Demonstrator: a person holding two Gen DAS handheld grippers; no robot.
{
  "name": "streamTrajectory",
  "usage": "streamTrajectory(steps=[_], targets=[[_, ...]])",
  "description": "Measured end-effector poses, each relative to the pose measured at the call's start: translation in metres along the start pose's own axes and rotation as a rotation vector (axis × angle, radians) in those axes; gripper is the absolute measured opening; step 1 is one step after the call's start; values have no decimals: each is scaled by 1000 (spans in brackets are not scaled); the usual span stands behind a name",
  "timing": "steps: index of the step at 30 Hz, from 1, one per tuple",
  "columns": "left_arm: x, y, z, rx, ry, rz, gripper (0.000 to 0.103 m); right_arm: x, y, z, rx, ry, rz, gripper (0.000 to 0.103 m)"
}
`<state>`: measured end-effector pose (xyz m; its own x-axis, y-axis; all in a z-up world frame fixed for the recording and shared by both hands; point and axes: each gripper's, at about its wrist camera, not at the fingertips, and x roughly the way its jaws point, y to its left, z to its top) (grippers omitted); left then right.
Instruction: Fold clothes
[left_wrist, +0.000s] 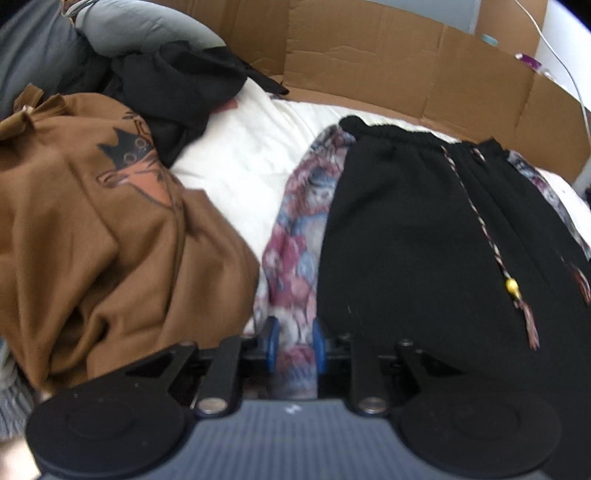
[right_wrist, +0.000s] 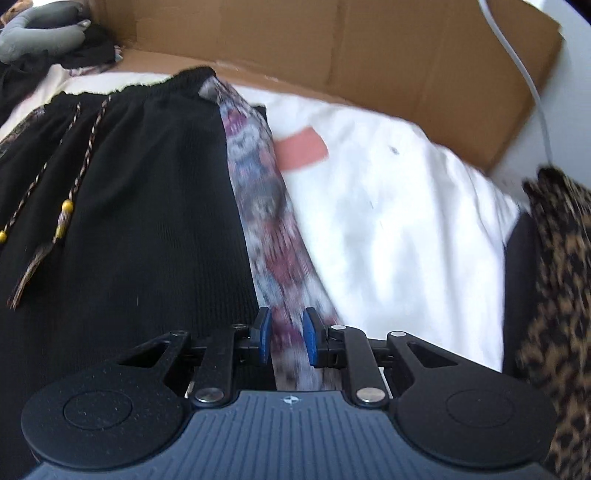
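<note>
Black pants (left_wrist: 424, 229) flat on white bedding (left_wrist: 240, 158), left gripper (left_wrist: 295, 343) and right gripper (right_wrist: 287, 334) each partly open around floral side stripe (right_wrist: 258, 192), possibly gripping—blurred.

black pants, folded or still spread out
Spread out. The black pants lie flat on the white bedding, waistband away from the camera, drawstrings trailing down the front; no fold shows.
</note>
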<state>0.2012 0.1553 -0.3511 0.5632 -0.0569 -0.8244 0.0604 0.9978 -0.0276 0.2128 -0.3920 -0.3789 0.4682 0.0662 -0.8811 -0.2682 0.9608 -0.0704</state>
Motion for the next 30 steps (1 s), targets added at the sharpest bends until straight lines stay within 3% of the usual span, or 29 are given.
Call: streamTrajectory(steps=[6,12,16,20,23,26,30], targets=[[-14,5,-14,-94,37,9,22,-18,5,-17,-23,75,-32,24],[-29,-2,-11,-130,36,-2,22,-45,3,-27,131,-5,39,26],[-29,-9,-23,-139,81,6,29,-44,15,-44,96,42,56,26],[-29,-12,-41,-139,112,27,32,-45,23,-65,56,96,80,37],[-35,-13,-48,-130,132,38,34,-52,29,-74,24,150,76,38],[-47,-8,-47,-190,185,64,34,-70,30,-67,48,178,80,38],[-78,-3,-39,-275,191,60,35,-115,35,-41,86,102,94,40]])
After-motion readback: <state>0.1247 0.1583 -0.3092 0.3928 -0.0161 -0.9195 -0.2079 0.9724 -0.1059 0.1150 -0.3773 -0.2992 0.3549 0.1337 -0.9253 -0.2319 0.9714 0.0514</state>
